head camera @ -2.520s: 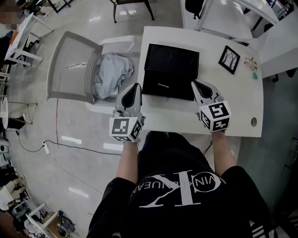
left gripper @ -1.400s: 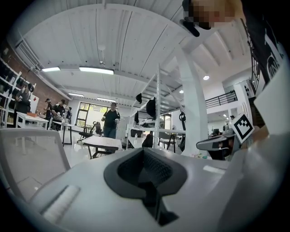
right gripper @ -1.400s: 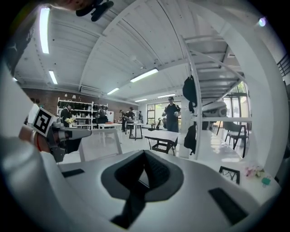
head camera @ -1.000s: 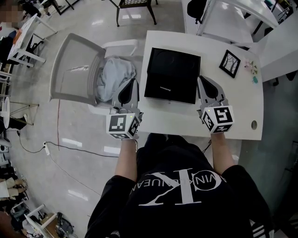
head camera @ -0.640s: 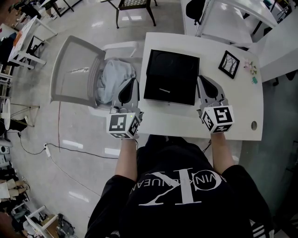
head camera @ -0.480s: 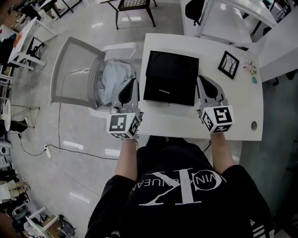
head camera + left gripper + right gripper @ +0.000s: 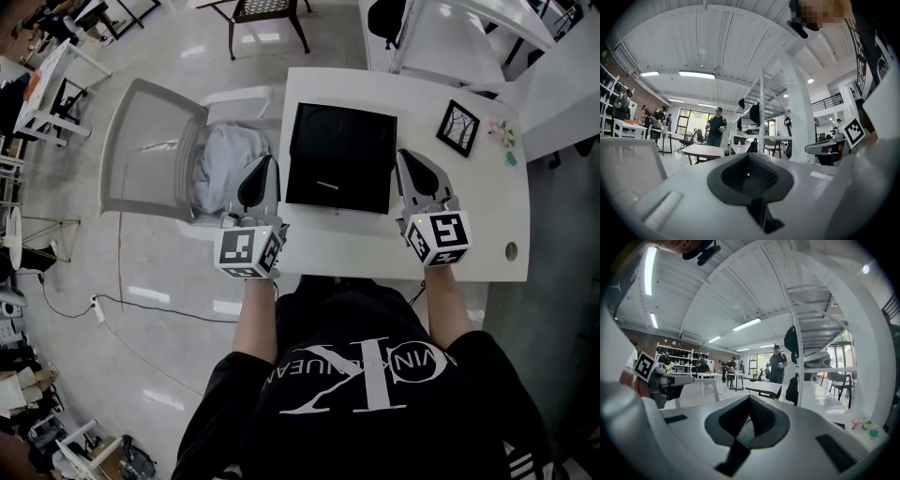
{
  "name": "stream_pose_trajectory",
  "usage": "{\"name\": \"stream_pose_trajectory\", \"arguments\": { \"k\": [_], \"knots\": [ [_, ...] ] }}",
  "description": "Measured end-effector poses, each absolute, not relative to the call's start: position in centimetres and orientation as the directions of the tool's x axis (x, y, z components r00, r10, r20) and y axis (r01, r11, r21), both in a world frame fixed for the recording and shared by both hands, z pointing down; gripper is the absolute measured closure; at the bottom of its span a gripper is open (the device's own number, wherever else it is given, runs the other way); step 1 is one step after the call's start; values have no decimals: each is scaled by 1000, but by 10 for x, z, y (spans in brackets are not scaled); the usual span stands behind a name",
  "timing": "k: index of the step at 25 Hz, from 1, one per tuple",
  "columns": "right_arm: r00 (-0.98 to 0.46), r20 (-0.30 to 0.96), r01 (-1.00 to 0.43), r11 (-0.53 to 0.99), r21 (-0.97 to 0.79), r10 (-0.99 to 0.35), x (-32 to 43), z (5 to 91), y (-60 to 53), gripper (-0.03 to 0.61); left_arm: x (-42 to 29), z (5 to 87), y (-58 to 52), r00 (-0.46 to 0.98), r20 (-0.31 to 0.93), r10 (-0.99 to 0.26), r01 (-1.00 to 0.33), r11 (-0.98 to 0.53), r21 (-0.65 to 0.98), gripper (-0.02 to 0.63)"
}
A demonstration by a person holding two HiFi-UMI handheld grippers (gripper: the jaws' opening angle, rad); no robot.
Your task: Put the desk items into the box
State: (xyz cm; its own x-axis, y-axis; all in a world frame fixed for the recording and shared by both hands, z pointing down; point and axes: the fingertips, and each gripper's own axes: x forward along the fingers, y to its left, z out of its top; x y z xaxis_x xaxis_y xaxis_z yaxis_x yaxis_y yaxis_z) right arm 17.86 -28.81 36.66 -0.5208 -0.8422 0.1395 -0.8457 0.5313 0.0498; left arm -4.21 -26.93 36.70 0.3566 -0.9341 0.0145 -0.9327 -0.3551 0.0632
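Observation:
A shallow black box (image 7: pixel 339 141) lies open on the white desk (image 7: pixel 469 216), with a small thin item (image 7: pixel 325 184) inside near its front edge. A small black-framed picture (image 7: pixel 456 127) rests at the desk's right, and tiny pastel trinkets (image 7: pixel 503 131) lie beyond it. My left gripper (image 7: pixel 265 162) hovers at the desk's left edge beside the box, jaws together and holding nothing. My right gripper (image 7: pixel 403 156) is just right of the box, also shut and empty. Both gripper views look level across the room, past the shut left gripper (image 7: pixel 749 158) and shut right gripper (image 7: pixel 750 401).
A grey bin (image 7: pixel 141 150) with its lid swung open stands left of the desk, holding a crumpled grey cloth (image 7: pixel 223 161). A cable hole (image 7: pixel 511 250) is at the desk's front right. More white desks (image 7: pixel 450 37) and a chair (image 7: pixel 262 11) stand behind.
Over 2.5 s both grippers drew slightly back from the box's front corners. In the last second they have held still and only the head view drifted a little.

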Motion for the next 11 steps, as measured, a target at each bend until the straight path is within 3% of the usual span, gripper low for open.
{"name": "stream_pose_trajectory", "arguments": {
  "k": [11],
  "knots": [
    [-516,145,-849,527,45,-844,185,369,-289,565,-35,368,-273,362,17,-932,-931,-360,67,604]
  ]
}}
